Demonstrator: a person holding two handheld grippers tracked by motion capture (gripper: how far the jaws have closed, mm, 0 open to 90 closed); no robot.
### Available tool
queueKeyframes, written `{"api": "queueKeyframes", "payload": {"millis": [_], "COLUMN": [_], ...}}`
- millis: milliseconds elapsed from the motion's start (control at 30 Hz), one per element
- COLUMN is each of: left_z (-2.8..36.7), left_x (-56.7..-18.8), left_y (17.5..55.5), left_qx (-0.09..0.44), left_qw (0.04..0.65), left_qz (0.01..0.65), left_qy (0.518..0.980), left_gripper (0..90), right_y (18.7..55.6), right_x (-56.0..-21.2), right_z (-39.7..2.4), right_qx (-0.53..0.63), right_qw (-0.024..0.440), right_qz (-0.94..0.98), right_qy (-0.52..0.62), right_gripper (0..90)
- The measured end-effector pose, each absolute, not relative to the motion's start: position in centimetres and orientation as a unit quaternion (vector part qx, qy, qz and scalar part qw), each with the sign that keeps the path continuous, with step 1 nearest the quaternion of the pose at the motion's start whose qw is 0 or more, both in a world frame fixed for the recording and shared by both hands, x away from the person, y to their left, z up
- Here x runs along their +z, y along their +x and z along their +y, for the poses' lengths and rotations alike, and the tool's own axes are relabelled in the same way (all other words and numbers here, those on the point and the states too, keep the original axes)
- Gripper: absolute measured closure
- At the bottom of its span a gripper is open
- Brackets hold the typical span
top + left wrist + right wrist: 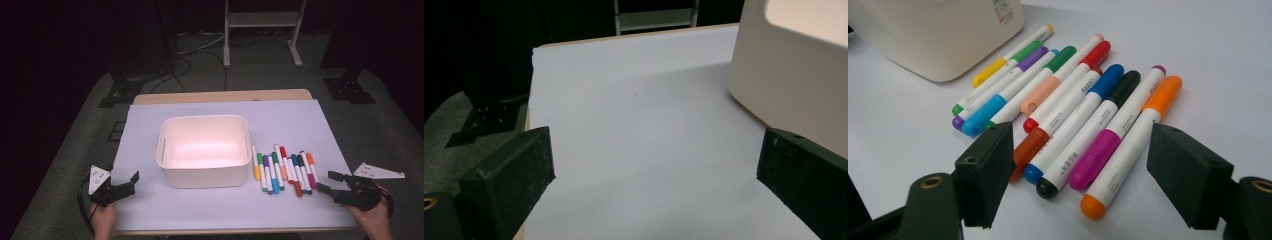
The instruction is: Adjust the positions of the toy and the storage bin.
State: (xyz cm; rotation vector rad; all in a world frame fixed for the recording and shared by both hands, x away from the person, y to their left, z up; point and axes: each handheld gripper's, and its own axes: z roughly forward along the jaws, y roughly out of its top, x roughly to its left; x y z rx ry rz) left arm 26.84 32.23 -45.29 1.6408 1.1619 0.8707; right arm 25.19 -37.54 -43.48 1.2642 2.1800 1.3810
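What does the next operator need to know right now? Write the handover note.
Left gripper: open, nothing held, left of the white bin.
Right gripper: open, nothing held, aimed at the marker pens just ahead of it.
Pens: all lying side by side on the white mat, right of the bin.
Done: nothing; the bin looks empty.
Left: probably pick up each pen and drop it in the bin.

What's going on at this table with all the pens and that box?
A person sits at the table with a hand-held gripper in each hand. The right gripper is open, pointing at a row of coloured markers lying beside an empty white bin. The left gripper waits open on the bin's other side, holding nothing. No marker is in the bin; it looks like sorting is about to start.
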Motion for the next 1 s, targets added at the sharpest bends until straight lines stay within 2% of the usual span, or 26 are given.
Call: {"api": "queueKeyframes", "payload": {"millis": [700, 933, 1000], "left_z": [32.3, 32.3, 32.3], "left_x": [-45.3, -45.3, -45.3], "left_y": [26.6, 26.6, 26.6], "left_qx": [0.358, 0.358, 0.358], "left_qw": [0.464, 0.466, 0.467], "left_qz": [0.467, 0.466, 0.466], "left_qy": [0.662, 0.661, 0.661], "left_gripper": [0.5, 0.6, 0.6], "right_y": [26.8, 28.4, 29.0], "right_x": [-43.5, -43.3, -43.2], "right_z": [-36.3, -36.0, -36.2], "right_qx": [0.471, 0.441, 0.432], "right_qw": [0.127, 0.137, 0.14], "right_qz": [0.752, 0.755, 0.751], "right_qy": [0.444, 0.465, 0.48], "right_gripper": [26.9, 34.3, 40.6]}}
